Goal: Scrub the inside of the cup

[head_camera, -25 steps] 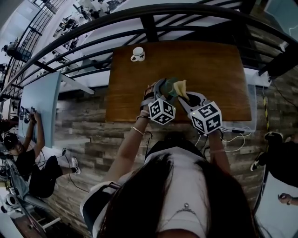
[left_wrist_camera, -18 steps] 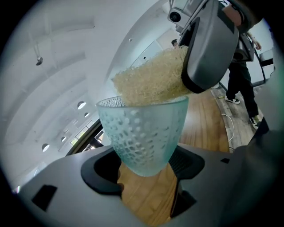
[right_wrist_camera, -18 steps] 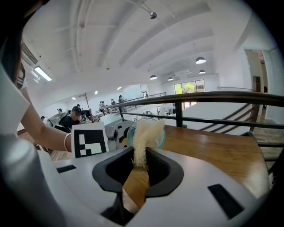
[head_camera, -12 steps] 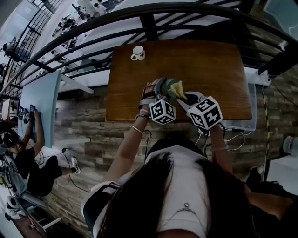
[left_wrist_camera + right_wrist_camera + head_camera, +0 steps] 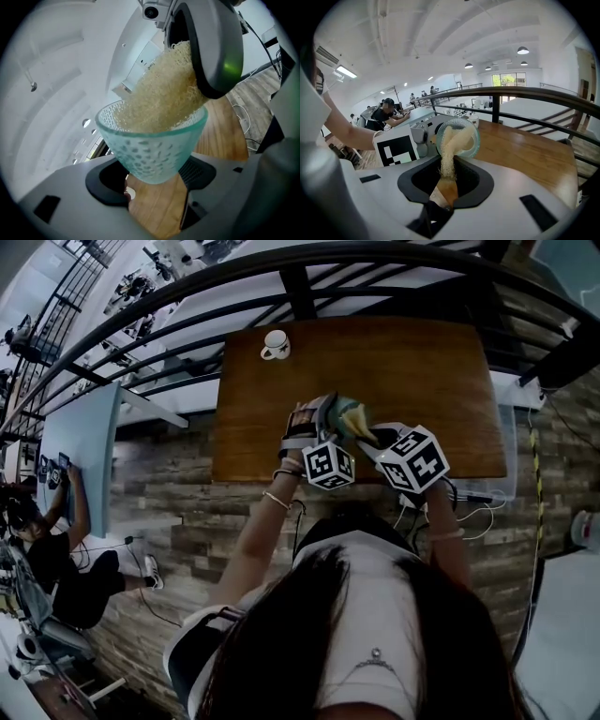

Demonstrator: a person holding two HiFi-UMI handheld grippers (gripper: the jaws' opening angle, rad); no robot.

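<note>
Wooden table [image 5: 422, 381] beside a dark railing, viewed from overhead, with a white mug [image 5: 276, 345] at its eleven o'clock corner. Near the six o'clock edge, lifted off the wood: a pale green dimpled glass cup [image 5: 154, 150], pinched at its narrow base by the left gripper [image 5: 152, 180], mouth tipped toward one o'clock. Entering from one o'clock and filling the bowl: a coarse yellow loofah sponge [image 5: 159, 93], clamped between the narrow jaws of the right gripper [image 5: 446, 185]. To scrub well, probably best to hold the cup steady, press the sponge against the wall, sweep round the whole inside and down to the bottom, and avoid levering the glass out of its grip.
</note>
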